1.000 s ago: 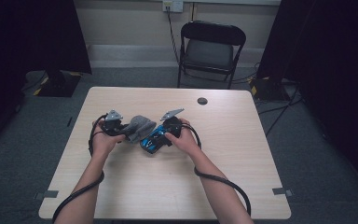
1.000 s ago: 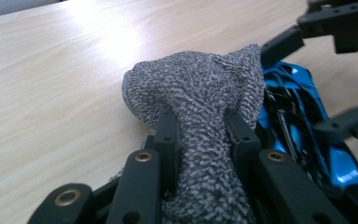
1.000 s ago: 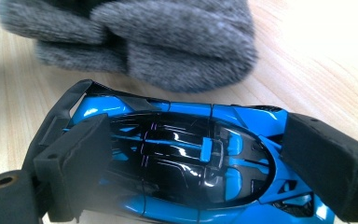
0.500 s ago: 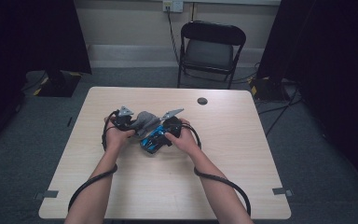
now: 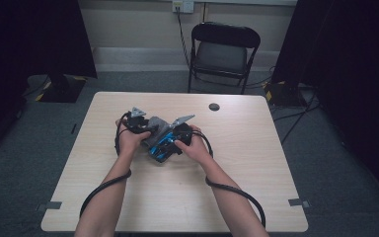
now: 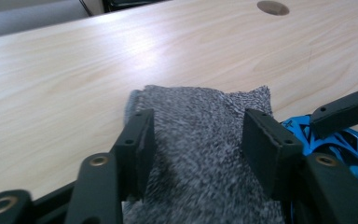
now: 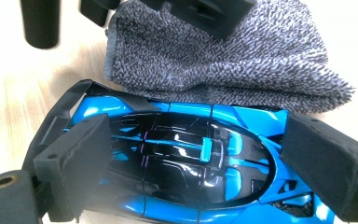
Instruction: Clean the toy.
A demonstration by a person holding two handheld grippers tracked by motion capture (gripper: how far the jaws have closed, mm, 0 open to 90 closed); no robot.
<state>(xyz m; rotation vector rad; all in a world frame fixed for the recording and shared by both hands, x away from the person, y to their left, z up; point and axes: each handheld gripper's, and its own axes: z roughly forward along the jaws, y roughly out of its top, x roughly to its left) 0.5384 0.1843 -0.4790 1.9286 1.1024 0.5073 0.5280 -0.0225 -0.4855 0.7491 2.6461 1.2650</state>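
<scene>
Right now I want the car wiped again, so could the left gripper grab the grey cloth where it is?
Probably yes. The left gripper, whose jaws have just been opening, already straddles the grey cloth; nothing lies between them, though the blue toy car sits close alongside.

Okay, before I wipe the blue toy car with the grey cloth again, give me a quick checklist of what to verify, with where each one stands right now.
1. Right gripper steadying the blue toy car: ok, its jaws sit against both of the car's sides.
2. Left gripper holding the grey cloth: not ok, the jaws have just been opening and stand apart from the cloth between them.
3. Cloth within reach of the car: ok, it lies right beside it.
4. Car flat on the table: cannot tell, its wheels are hidden.
5. Space around the work: ok, only a dark round spot near the far edge.
</scene>
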